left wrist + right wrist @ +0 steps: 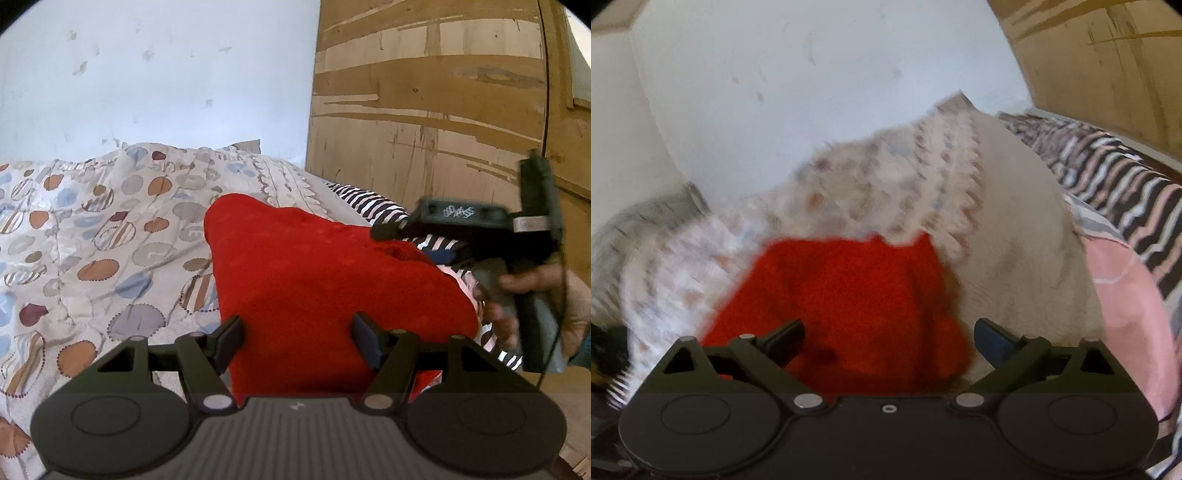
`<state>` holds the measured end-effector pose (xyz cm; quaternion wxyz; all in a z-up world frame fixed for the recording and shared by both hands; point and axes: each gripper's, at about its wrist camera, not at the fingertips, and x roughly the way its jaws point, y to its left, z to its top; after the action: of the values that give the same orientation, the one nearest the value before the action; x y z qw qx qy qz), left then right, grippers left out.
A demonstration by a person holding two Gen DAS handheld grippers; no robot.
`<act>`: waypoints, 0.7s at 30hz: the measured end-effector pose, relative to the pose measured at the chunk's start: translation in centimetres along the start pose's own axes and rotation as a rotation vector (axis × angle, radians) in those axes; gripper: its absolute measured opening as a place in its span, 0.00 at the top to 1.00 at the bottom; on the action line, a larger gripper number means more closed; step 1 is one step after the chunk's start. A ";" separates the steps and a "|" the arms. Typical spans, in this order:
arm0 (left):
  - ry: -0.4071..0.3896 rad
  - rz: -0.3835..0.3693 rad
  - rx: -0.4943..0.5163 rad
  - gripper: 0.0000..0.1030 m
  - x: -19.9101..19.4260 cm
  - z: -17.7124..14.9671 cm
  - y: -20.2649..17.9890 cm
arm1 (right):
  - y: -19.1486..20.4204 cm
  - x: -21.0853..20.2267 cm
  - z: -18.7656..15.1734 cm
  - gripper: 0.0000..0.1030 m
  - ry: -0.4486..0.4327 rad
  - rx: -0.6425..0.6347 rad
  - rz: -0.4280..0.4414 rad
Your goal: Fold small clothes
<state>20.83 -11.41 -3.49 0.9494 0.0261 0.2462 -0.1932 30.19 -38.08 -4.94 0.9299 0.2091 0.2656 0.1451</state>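
The left gripper (297,338) is standing with its fingers parted around the red cloth (317,280), not pinching it. The right gripper (888,341) is hanging wide apart, released, over the same cloth. The cloth is lying on the patterned quilt (92,236), with a striped blanket (369,206) and wooden panel (424,92) lying beyond.

Patterned quilt (92,236) being seen spread over bed, striped fabric (369,210) lying beside it, pink cloth (1123,295) adjoining; wooden panel (424,92) standing behind, white wall (166,74) alongside.
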 end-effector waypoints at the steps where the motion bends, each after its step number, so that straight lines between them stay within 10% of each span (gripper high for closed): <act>1: -0.002 -0.002 -0.003 0.34 0.0 0.0 0.1 | 0.3 -0.6 0.0 0.02 -0.016 0.004 0.034; 10: -0.052 -0.014 -0.008 0.34 -0.3 -0.5 0.3 | 1.1 0.8 -3.7 0.01 0.015 -0.134 -0.034; 15: 0.008 -0.223 -0.266 0.11 0.0 1.1 4.7 | 0.0 1.0 -4.1 0.01 -0.003 -0.098 -0.008; 21: 0.044 -0.248 -0.468 0.03 1.9 1.8 9.1 | -0.9 1.2 -4.3 0.00 -0.014 -0.048 0.018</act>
<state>26.59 -3.91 -3.26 0.8930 -0.2204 0.3062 -0.2453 28.90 -37.03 -9.21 0.9351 0.1900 0.2538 0.1584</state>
